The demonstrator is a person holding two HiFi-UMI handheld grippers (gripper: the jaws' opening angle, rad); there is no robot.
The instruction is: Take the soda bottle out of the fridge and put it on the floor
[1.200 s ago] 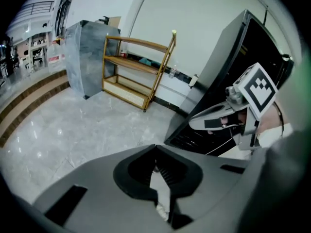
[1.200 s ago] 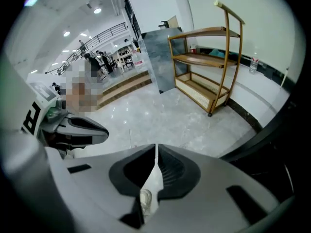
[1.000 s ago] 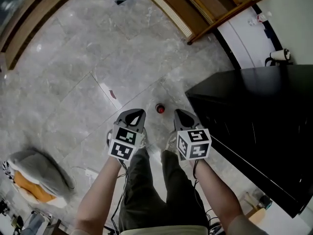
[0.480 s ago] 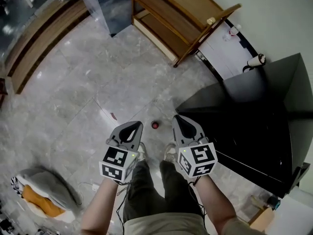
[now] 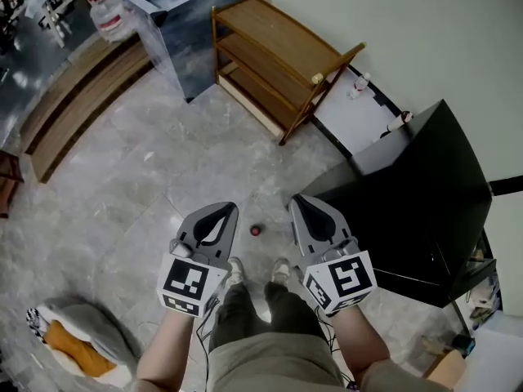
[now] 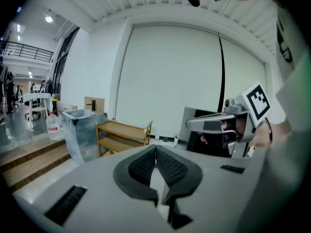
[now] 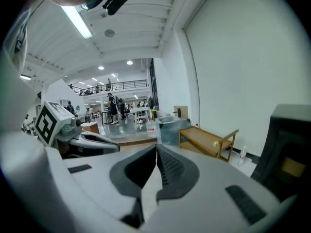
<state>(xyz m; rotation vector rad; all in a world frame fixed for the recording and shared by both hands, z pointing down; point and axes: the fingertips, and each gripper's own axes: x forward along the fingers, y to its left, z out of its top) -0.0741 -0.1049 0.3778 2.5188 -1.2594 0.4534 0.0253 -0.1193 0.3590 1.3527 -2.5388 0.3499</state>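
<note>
Left gripper (image 6: 156,148): the ribbed pads (image 6: 143,165) are seen pressed together at the tips, with nothing between them. Right gripper (image 7: 156,148): the jaws are likewise shut tip to tip, and nothing is held.

In the head view both grippers are held side by side in front of the person's waist, apart from each other, with the jaws pointing ahead and slightly down.

Soda bottle (image 5: 256,230): noted on the grey stone floor (image 5: 147,162), free of both grippers. Only its red top can be made out from above. It appears between the two grippers in the head view, just ahead of the person's shoes (image 5: 237,269), and near the black fridge (image 5: 409,194) without touching it.

Beyond these, a wooden shelf (image 5: 270,55) is noted against the white wall, with a plastic-wrapped bin (image 5: 184,23) beside it. A grey and orange cushion (image 5: 69,341) is noted on the floor at lower left.
</note>
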